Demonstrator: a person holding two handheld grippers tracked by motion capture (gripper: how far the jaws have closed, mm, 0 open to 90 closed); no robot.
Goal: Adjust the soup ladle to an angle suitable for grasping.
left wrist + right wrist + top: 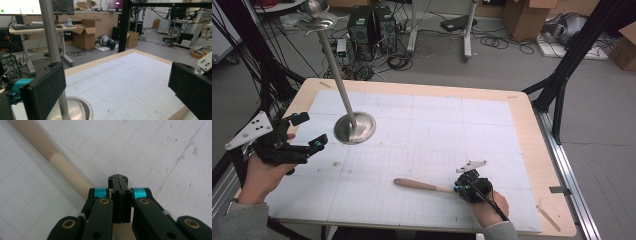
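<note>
The right gripper (pixel 460 187) is low over the white mat (pixel 437 130), near the person's edge of the table (pixel 532 150). In the right gripper view its two black jaws are pressed flat together with nothing between them. A wooden stick (pixel 422 185) lies flat on the mat. It has a darker, thicker end far from the gripper and a pale, thinner part that runs right up beside the shut jaws and then under the gripper's body (pixel 72 178). The jaws are next to the stick, not around it.

The left gripper (pixel 307 132) is held up off the mat at the other side, and its jaws stand wide apart, holding nothing. Just ahead of it stands a shiny metal stand (pixel 354 127), a round base with a long thin pole going up.

From here, a few things could go wrong. If the right gripper pushes with its jaws shut, the round stick may roll or slide away. If the person wants to pick it up, the jaws must open first. The left gripper could also bump the pole and tip the stand.
</note>
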